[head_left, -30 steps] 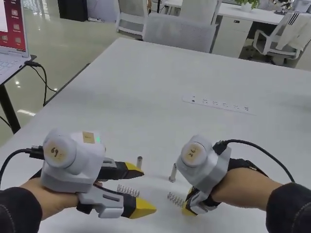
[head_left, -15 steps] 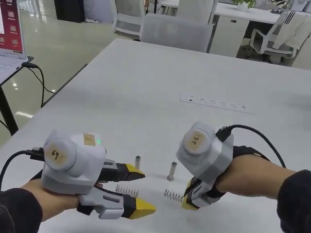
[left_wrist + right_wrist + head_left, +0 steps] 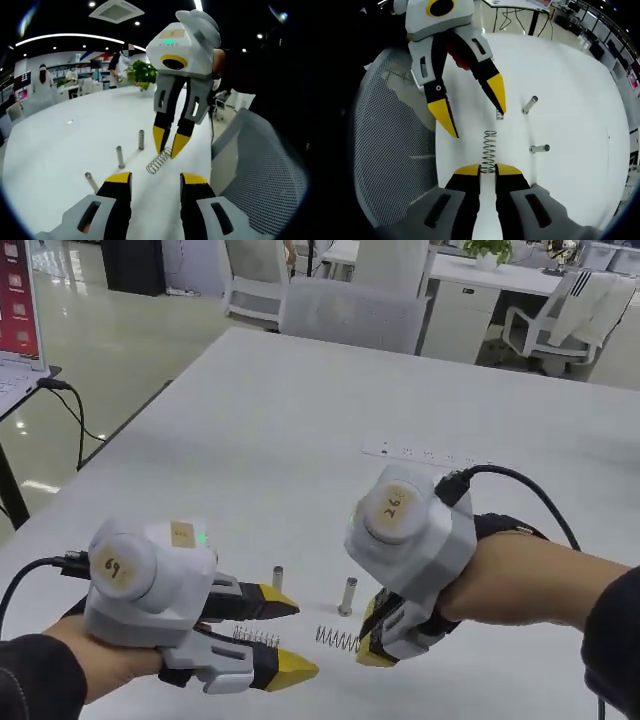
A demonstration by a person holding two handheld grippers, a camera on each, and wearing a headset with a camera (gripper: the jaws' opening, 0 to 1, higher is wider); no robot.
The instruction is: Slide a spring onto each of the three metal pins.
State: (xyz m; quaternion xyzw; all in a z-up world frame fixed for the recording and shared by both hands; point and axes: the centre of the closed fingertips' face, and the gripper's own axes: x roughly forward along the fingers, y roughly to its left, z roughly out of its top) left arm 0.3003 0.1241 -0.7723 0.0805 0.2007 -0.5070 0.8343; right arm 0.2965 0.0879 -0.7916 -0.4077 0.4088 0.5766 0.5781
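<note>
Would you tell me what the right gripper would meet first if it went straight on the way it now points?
Likely the left gripper, whose open tongs lie just past the held spring; depth is unclear.

1. The left gripper had a pale grey body, black jaws and yellow tips, with a small green light on top.
2. The right gripper wore the same grey, black and yellow.
3. The spring and the pins were bare silvery metal.
4. The table was plain off-white.
5. The cable and the sleeves were black.
6. The chair showed grey mesh, dotted with fine holes.
7. The laptop screen was mostly red.
</note>
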